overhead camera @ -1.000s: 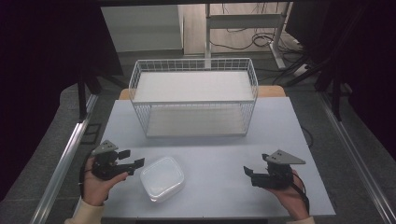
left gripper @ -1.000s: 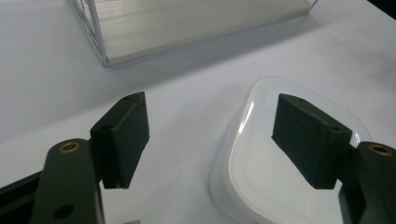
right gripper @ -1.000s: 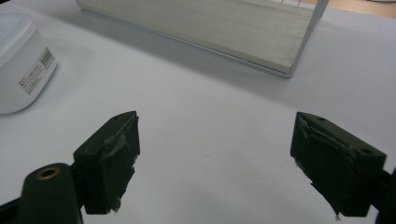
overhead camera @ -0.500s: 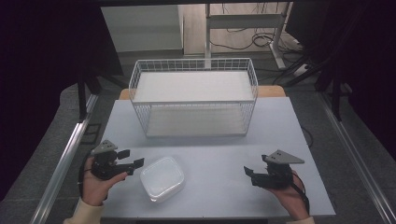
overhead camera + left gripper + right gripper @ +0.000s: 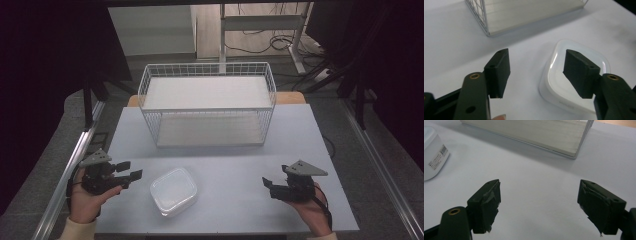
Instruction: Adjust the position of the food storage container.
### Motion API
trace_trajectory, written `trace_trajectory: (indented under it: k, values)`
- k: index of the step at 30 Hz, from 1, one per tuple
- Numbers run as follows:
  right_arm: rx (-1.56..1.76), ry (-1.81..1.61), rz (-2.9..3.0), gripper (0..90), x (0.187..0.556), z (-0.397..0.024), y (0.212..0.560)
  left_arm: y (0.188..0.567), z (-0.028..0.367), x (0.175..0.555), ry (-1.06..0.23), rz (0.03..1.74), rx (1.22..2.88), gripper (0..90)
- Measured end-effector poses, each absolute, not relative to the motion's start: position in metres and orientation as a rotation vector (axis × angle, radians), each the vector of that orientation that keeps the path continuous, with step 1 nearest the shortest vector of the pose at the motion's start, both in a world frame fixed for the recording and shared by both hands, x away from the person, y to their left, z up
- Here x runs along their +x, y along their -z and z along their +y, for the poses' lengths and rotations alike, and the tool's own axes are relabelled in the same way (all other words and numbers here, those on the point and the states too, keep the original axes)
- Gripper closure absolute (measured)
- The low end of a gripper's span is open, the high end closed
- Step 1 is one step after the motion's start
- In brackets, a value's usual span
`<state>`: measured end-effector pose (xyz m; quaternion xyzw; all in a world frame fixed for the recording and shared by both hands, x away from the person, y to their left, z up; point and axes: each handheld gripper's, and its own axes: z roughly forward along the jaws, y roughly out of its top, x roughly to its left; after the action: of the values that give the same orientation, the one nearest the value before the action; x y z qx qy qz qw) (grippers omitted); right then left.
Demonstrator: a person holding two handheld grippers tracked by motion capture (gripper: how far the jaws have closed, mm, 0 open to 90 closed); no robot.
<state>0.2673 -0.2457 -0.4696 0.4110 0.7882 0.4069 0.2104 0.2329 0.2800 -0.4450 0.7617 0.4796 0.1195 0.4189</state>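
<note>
High view: left gripper [image 5: 131,170] jaws closing, empty, beside container [image 5: 173,190].

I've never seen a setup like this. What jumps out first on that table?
A big white wire basket stands at the far middle of the pale table. Nearer the person, a white lidded plastic container lies flat, with the left claw open beside it, apart, its jaws having just been closing.

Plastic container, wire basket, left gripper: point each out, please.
plastic container [image 5: 173,191], high view, middle of its lid.
wire basket [image 5: 208,66], high view, far top rim.
left gripper [image 5: 128,174], high view, between its open jaws' tips.
</note>
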Motion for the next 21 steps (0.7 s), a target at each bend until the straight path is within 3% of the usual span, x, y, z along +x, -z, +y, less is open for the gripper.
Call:
trace_trajectory:
  k: [3, 4, 5, 12, 13, 16, 21]
  values:
    - [1.141, -1.133, 2.192, 18.9, 0.267, -0.245, 0.470, 0.447, 0.279, 0.231, -0.296, 1.206, 1.940, 43.6]
    - [1.140, -1.133, 2.192, 18.9, 0.267, -0.245, 0.470, 0.448, 0.279, 0.231, -0.293, 1.205, 1.947, 47.2]
    - [1.139, -1.130, 2.194, 18.9, 0.267, -0.244, 0.470, 0.451, 0.278, 0.230, -0.276, 1.204, 1.969, 59.5]
    - [1.150, -1.133, 2.182, 18.9, 0.267, -0.245, 0.468, 0.454, 0.275, 0.226, -0.249, 1.193, 2.030, 77.5]
    - [1.152, -1.130, 2.185, 18.9, 0.268, -0.246, 0.469, 0.456, 0.273, 0.224, -0.240, 1.196, 2.048, 84.2]
    - [1.150, -1.124, 2.189, 18.9, 0.268, -0.246, 0.470, 0.460, 0.270, 0.223, -0.233, 1.202, 2.064, 89.1]
    - [1.148, -1.113, 2.192, 18.9, 0.268, -0.245, 0.470, 0.474, 0.263, 0.220, -0.180, 1.202, 2.134, 89.7]
